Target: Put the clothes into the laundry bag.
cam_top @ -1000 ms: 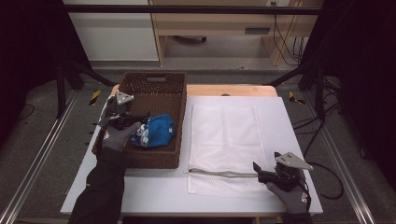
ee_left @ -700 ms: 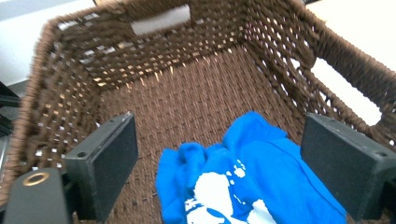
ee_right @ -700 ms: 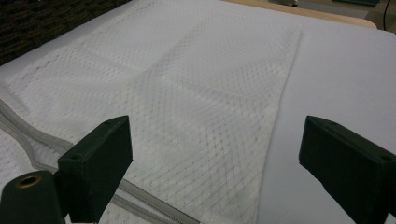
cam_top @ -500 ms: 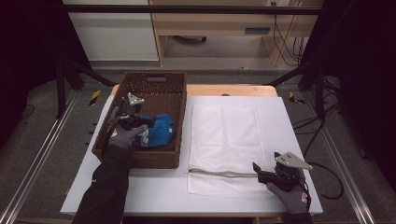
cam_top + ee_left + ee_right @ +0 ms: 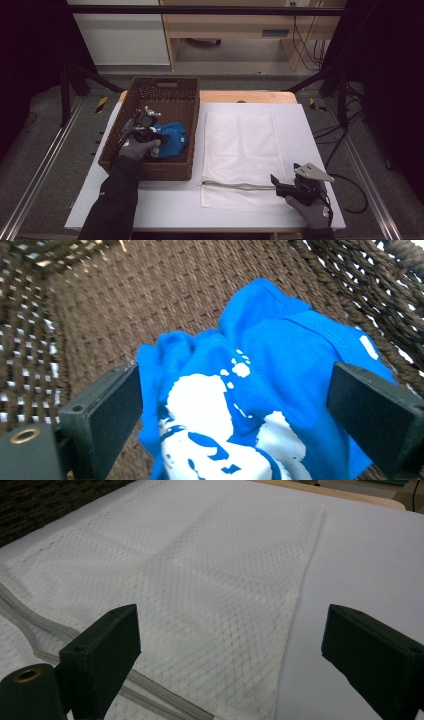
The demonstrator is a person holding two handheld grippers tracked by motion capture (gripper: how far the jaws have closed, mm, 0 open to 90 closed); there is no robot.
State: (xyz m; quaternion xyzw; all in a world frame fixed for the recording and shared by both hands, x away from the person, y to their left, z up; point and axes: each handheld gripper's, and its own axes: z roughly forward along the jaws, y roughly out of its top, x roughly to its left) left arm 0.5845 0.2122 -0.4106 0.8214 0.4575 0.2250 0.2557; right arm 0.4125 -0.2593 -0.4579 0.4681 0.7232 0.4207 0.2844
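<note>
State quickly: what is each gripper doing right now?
Left gripper: open over the blue shirt, holding nothing.
Right gripper: open above the mesh bag, empty.

Cloth (image 5: 171, 140) in basket (image 5: 150, 170), left of bag (image 5: 245, 150)

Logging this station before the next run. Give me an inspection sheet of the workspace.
Surface: white table, wooden edge at the far side.
Job's things: blue garment crumpled in the brown wicker basket; white mesh bag flat beside it, zipper at the near end.
Clutter: nothing seen.
Grippers: left tool open over the garment; right tool open over the bag's near corner.
Cables: some on the floor at right.
Surroundings: black frame, wooden furniture behind.
</note>
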